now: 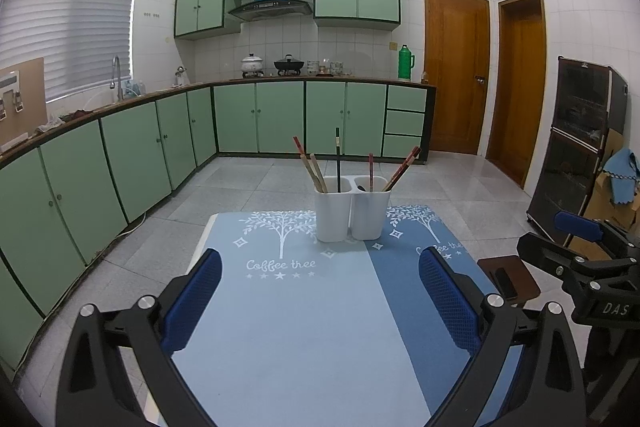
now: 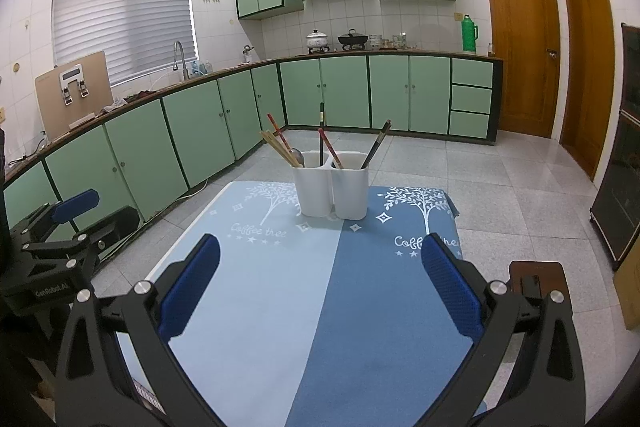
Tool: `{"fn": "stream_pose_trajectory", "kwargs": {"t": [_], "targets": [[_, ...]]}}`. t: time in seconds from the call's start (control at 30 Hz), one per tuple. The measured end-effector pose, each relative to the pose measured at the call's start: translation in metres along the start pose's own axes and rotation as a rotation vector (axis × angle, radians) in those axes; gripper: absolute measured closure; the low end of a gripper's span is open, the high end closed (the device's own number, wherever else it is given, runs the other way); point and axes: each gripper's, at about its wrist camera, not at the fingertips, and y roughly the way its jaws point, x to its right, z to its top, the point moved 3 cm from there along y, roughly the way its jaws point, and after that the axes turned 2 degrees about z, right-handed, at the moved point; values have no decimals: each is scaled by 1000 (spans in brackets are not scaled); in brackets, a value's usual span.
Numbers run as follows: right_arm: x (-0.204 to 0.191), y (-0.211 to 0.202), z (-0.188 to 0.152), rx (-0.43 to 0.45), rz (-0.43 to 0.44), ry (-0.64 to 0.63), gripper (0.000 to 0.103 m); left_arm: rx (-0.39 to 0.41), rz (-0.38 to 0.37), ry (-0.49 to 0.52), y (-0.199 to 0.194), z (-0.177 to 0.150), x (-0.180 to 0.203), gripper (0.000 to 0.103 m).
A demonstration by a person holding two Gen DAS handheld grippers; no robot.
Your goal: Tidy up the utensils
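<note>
Blue table mat (image 1: pixel 304 307), white utensil holder (image 1: pixel 352 211) well beyond both grippers' wide-open, empty fingers (image 2: pixel 192 283)

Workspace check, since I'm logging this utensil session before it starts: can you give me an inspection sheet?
Surface: table under a blue two-tone mat printed with white trees; bare apart from the holder.
Job's things: white two-compartment holder at the far end, upright; chopsticks in both compartments, a spoon in the left.
Clutter: nothing seen on the mat.
Grippers: left tool and right tool both open, empty, short of the holder.
Cables: one along the floor by the cabinets.
Surroundings: green kitchen cabinets, wooden doors, brown stool at right.
</note>
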Motion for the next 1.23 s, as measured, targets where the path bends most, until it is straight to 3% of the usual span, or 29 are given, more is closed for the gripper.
{"fn": "stream_pose_trajectory", "kwargs": {"t": [1.23], "targets": [[10, 6, -7, -16, -16, 9, 5, -19, 3, 2, 6, -3, -1, 6]]}}
